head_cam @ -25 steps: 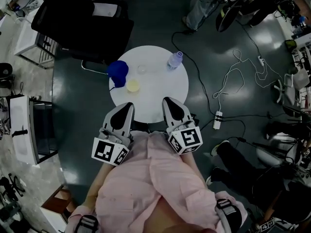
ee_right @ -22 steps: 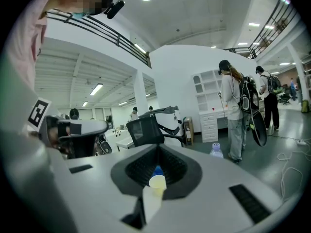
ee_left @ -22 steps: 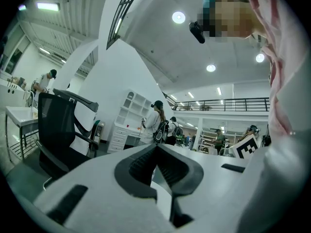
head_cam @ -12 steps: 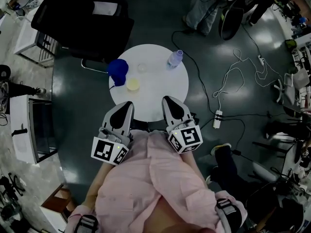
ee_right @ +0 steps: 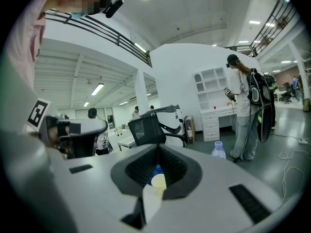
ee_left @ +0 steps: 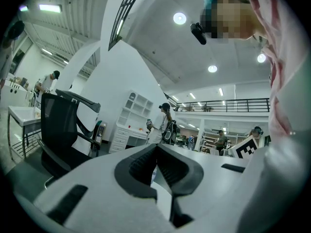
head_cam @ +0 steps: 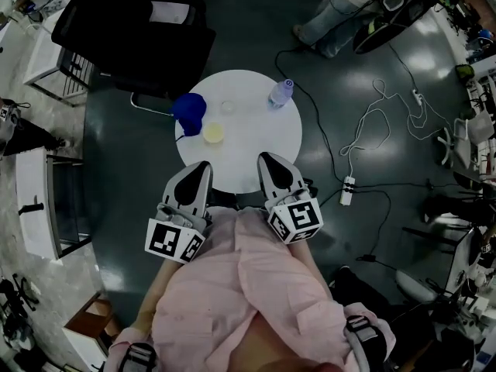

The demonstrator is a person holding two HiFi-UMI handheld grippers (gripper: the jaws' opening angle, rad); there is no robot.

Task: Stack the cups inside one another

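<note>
The only markings I can make out are the black-and-white square patterns on the two gripper cubes; the label on the bottle (head_cam: 280, 93) is too small to read. There are three cups on the round white table (head_cam: 256, 149), none of them inside another. A blue cup (head_cam: 189, 113) sits at the left edge. A pale yellow cup (head_cam: 213, 133) is just beside it, toward the middle. A clear cup (head_cam: 227, 107) stands a little further back, apart from both. The one clear plastic bottle, with a bluish cap, stands near the far right edge. The person in the pink shirt (head_cam: 232, 285) holds both tools level over the near edge, well short of the cups. The left gripper (head_cam: 199, 169) has its ribbed dark pads pressed together with nothing between them. The right gripper (head_cam: 268, 161) is likewise closed and empty. A black mesh office chair (head_cam: 132, 29) stands beyond the table, and a white power strip (head_cam: 347, 191) with looping cables lies on the glossy dark floor.
</note>
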